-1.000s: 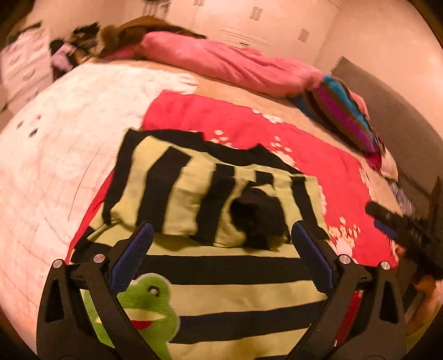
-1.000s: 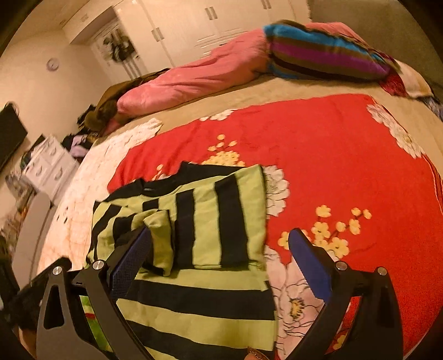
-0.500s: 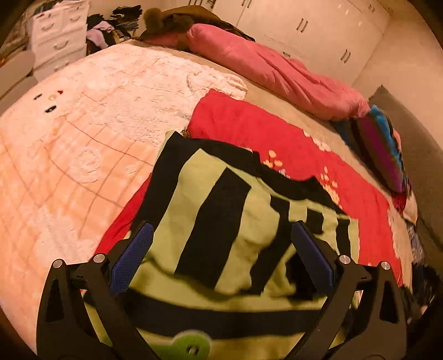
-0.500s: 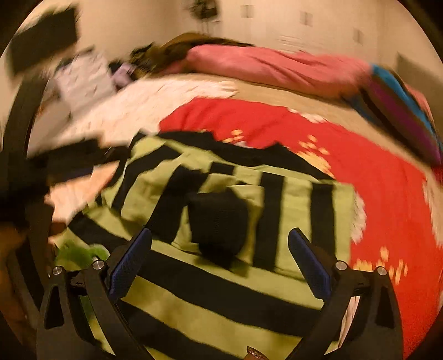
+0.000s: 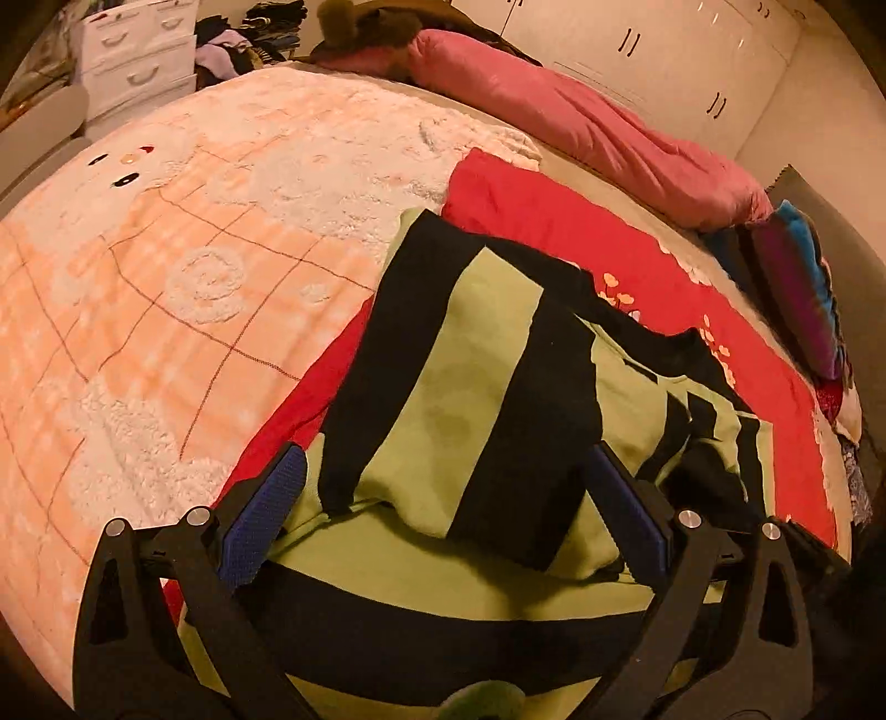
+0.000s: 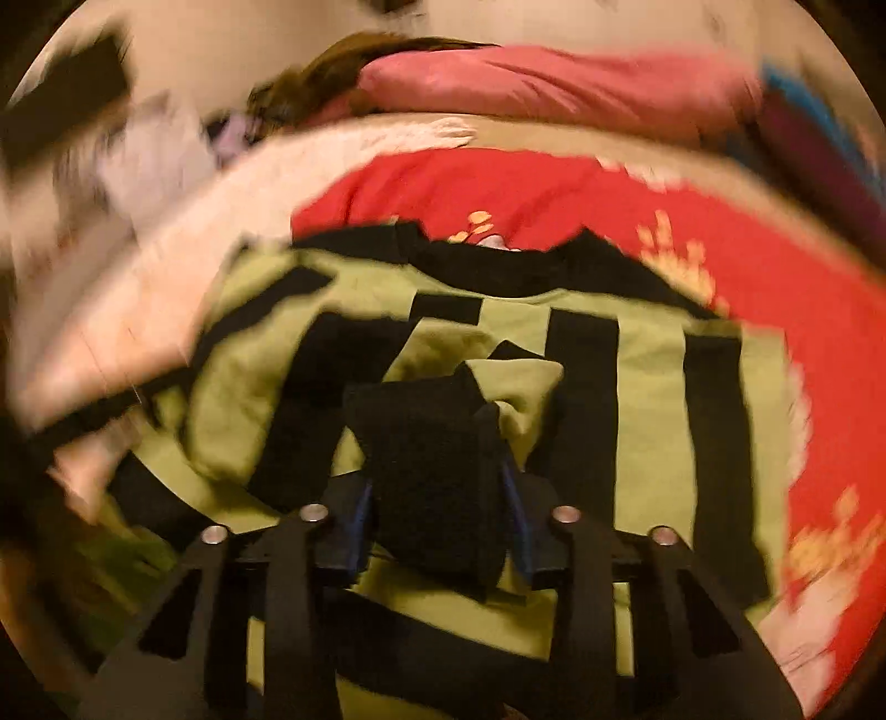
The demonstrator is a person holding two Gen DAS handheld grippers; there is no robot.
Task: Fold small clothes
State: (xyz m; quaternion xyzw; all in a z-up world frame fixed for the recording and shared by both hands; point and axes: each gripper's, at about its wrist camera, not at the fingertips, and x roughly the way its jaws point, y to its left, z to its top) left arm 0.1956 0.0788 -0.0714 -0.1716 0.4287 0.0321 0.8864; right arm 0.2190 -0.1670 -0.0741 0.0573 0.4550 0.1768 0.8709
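Striped sweater, green and black, lying on red floral blanket near the middle of the bed. Both sleeves already folded inward across the chest; black cuff resting on top near centre. Lower body panel not yet folded up, so roughly midway by judgement: sleeves done, hem-to-collar fold and final squaring left. Green frog patch just visible at near edge of left wrist view.

Right gripper jaws just been closing, now narrowed around the black cuff; blue pads appear to press its sides, so pinching the cuff. View blurred, contact judged rather than sharp.

Left gripper spread wide, straddling the folded left sleeve, pads apart from cloth, nothing held.

Surface: soft bed, several layers. Pale peach fleece blanket with stitched grid to the left, red blanket under the sweater. Pink quilt rolled along far edge, striped cushion far right. Soft bedding likely to let folds sag.

Room: white wardrobe doors on far wall, white drawer unit far left with a heap of clothes beside it. Warm, dim lighting.
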